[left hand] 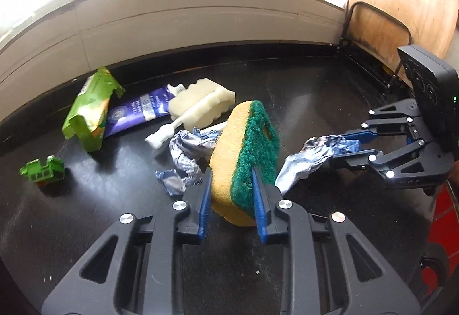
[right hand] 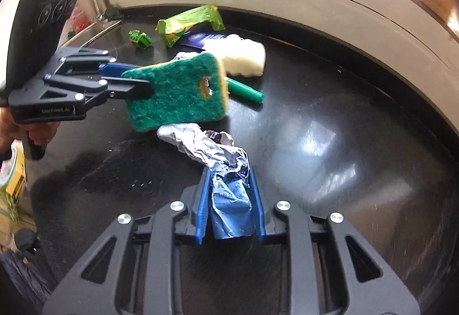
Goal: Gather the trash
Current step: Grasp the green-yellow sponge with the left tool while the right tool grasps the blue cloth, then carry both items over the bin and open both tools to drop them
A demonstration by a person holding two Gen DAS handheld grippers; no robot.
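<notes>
Blue pads of my left tongs (left hand: 232, 200) pinch the sponge (left hand: 243, 160), yellow face to one pad and green scourer to the other, with most of its body standing out ahead of the tips and clear of the black tabletop (left hand: 86, 228). My right tongs (right hand: 229, 206) are clamped narrow on a crumpled foil wrapper (right hand: 226, 171), also lifted off the surface.

Both loads look ready to carry to a bin, which I cannot see in either view. I judge the sponge grip shallow, so I should keep the squeeze firm and move it level without swinging. The foil is light and springy, so steady pressure matters more than force.

The sponge's long axis runs away from me toward the wall edge, tilted up and slightly right; its holed end leads. The wrapper's long axis trails from my right tips toward the sponge.

Near the far edge lie a green carton (left hand: 89, 111), a purple tube (left hand: 140, 111), a white foam piece (left hand: 203, 105) and another foil ball (left hand: 183, 160).
</notes>
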